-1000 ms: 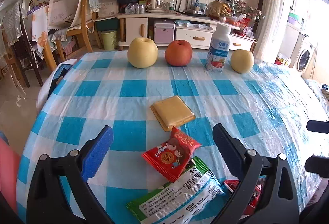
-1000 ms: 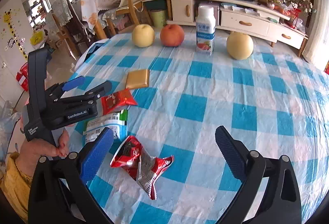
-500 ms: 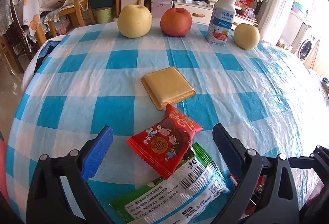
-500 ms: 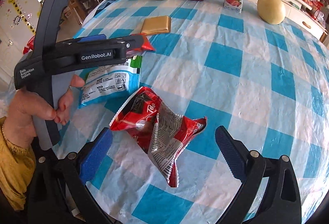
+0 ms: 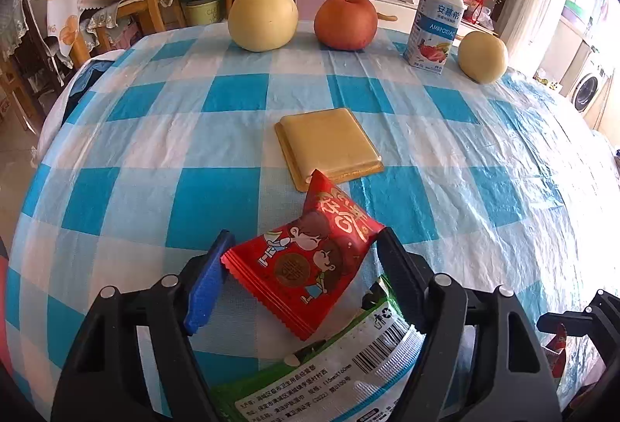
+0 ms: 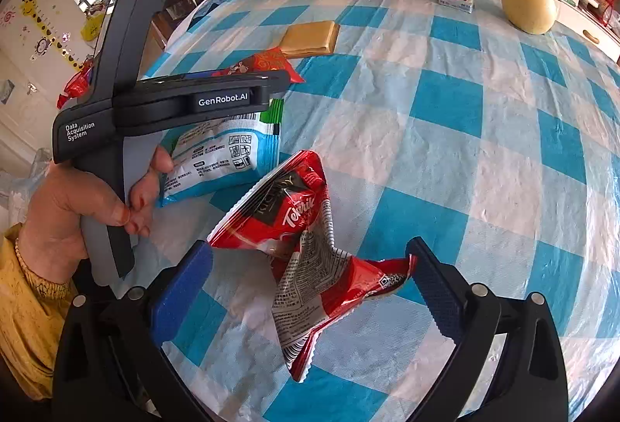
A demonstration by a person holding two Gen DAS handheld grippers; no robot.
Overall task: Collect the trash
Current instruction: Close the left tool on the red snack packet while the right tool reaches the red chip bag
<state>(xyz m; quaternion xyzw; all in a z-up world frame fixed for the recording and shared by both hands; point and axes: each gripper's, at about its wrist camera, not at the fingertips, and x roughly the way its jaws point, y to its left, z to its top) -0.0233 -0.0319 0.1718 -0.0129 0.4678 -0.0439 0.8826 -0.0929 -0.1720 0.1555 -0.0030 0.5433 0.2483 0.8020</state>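
Left gripper (image 5: 302, 267) is closing around the red cartoon-printed snack packet (image 5: 306, 263), pads at its two ends, contact not confirmed. Packet is lying near the table's near edge, partly overlapping a green-and-white plastic wrapper (image 5: 329, 367), with the blue-white checked tablecloth (image 5: 217, 197) underneath. Right gripper (image 6: 310, 278) is sitting wide, jaws straddling the crumpled red foil wrapper (image 6: 306, 255) without pinching it. Flat gold square tray (image 5: 329, 147) is sitting mid-table, beyond the packet.
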